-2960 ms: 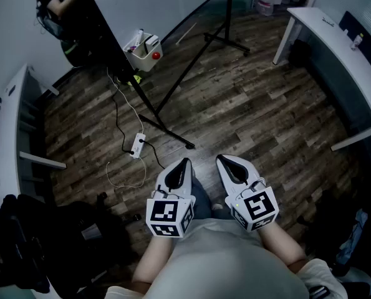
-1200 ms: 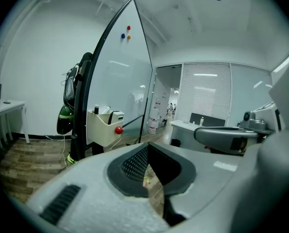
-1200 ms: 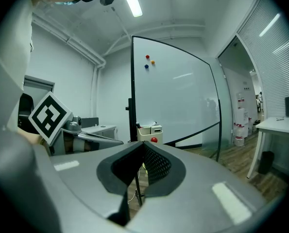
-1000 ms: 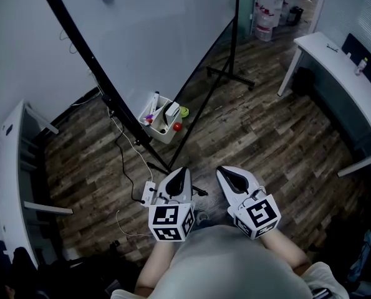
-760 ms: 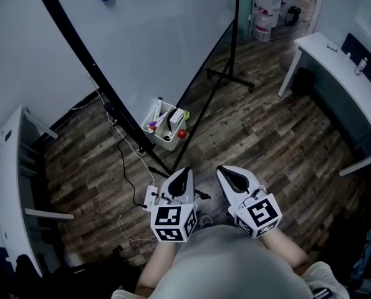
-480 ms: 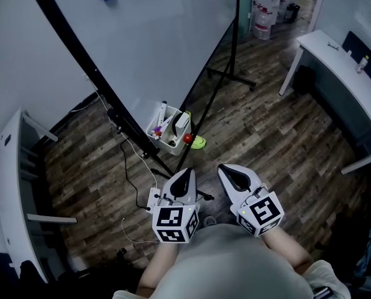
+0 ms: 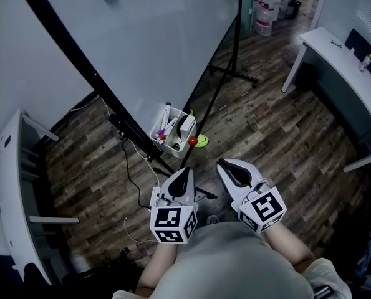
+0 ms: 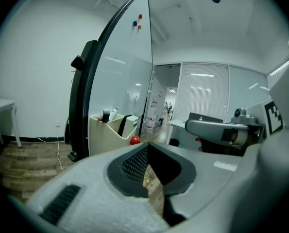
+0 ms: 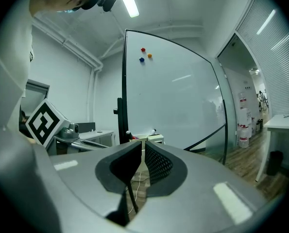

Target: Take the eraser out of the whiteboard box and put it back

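Eraser: probably light, rigid; grip narrow sides above whiteboard box.
Tools: left gripper, right gripper pinched together, empty.

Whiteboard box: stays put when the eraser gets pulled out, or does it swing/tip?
Likely light: the box looks like thin open plastic, holding markers and the eraser. It seems to hang off the whiteboard frame on one side, so a sideways tug may rock it. Pulling straight up should disturb it least.
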Action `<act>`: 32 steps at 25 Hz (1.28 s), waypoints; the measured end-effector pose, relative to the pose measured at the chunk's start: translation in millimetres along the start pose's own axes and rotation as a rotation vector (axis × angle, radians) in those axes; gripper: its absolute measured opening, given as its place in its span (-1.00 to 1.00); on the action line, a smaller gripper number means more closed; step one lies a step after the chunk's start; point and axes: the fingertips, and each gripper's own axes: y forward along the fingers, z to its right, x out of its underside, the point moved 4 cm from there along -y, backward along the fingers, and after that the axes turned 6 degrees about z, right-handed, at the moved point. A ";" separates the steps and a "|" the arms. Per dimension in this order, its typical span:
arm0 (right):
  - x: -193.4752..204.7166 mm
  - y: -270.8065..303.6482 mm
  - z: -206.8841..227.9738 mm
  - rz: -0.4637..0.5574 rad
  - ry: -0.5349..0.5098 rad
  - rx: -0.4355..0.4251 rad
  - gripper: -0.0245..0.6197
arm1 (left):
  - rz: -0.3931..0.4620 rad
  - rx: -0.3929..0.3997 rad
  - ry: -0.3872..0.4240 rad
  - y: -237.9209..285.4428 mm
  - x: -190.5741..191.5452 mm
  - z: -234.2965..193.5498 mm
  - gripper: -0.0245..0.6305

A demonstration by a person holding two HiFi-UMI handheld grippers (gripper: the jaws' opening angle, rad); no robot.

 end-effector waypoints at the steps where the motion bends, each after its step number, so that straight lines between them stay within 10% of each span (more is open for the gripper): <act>1: -0.9 1.9 1.0 0.000 0.002 -0.005 -0.83 | -0.001 -0.005 0.000 0.9 -0.7 -1.1 -0.92; 32: -6.2 115.0 64.0 -0.080 -0.111 -0.484 -0.37 | 0.085 -0.356 -0.105 68.7 -29.6 -35.3 -0.92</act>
